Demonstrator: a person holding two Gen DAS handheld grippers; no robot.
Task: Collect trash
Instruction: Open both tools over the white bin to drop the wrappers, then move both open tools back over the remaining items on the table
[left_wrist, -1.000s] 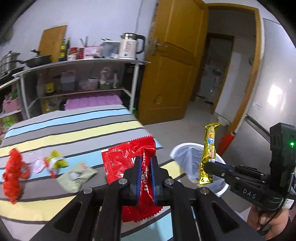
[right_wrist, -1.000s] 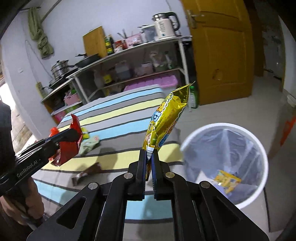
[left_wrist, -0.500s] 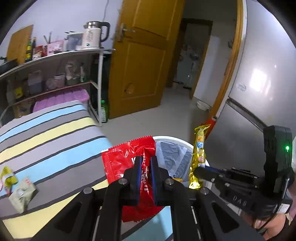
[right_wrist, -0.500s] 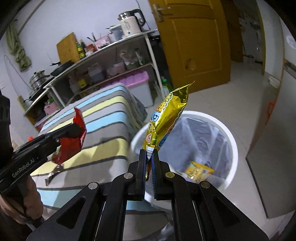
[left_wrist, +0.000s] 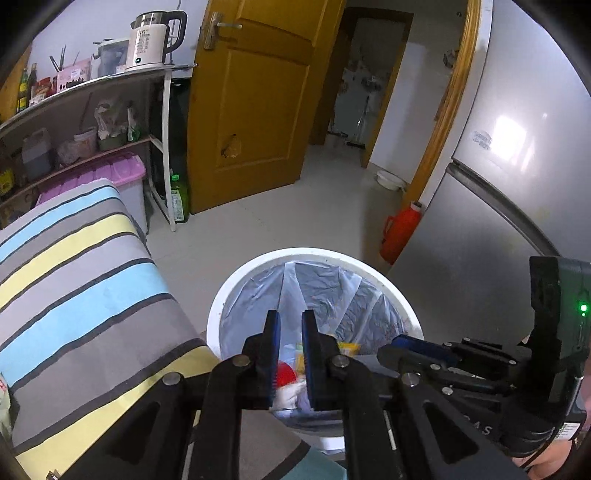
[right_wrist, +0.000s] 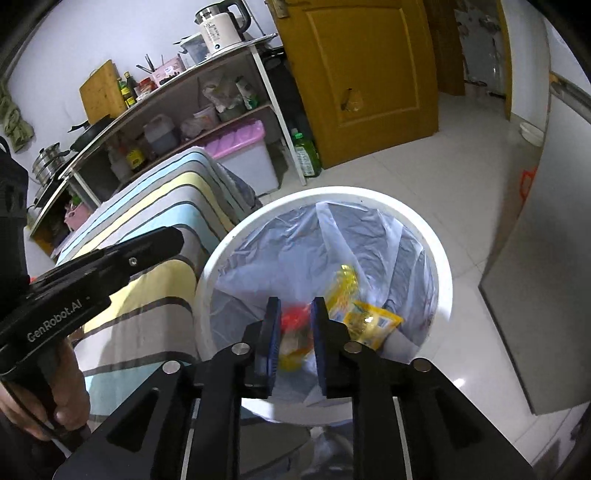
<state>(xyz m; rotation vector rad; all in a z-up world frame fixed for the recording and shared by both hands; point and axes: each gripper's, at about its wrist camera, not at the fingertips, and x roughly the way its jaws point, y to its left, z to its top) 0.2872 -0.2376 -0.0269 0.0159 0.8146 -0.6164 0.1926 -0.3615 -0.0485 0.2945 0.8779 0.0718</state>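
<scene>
A white round trash bin (left_wrist: 384, 273) (right_wrist: 443, 266) with a clear liner stands on the floor beside the striped bed. My left gripper (left_wrist: 290, 321) is open and empty above the bin's near side. My right gripper (right_wrist: 295, 308) is open and empty above the bin too. The red wrapper (right_wrist: 295, 317) (left_wrist: 286, 373) and the yellow wrapper (right_wrist: 345, 284) are inside the bin, the yellow one blurred. Another yellow packet (right_wrist: 376, 323) lies at the bin's bottom. The right gripper's body (left_wrist: 424, 354) shows in the left wrist view; the left gripper's body (right_wrist: 103, 262) shows in the right wrist view.
The striped bed (left_wrist: 74, 295) (right_wrist: 155, 206) lies left of the bin. A metal shelf (left_wrist: 110, 77) with a kettle (left_wrist: 147, 37), a yellow door (left_wrist: 251, 99), a green bottle (left_wrist: 180, 197), a red flask (left_wrist: 400, 234) and a silver fridge (left_wrist: 517, 184) surround the floor.
Both grippers swung from the bed to above the bin and opened. The red wrapper and the yellow wrapper left the jaws and are now in the bin.
</scene>
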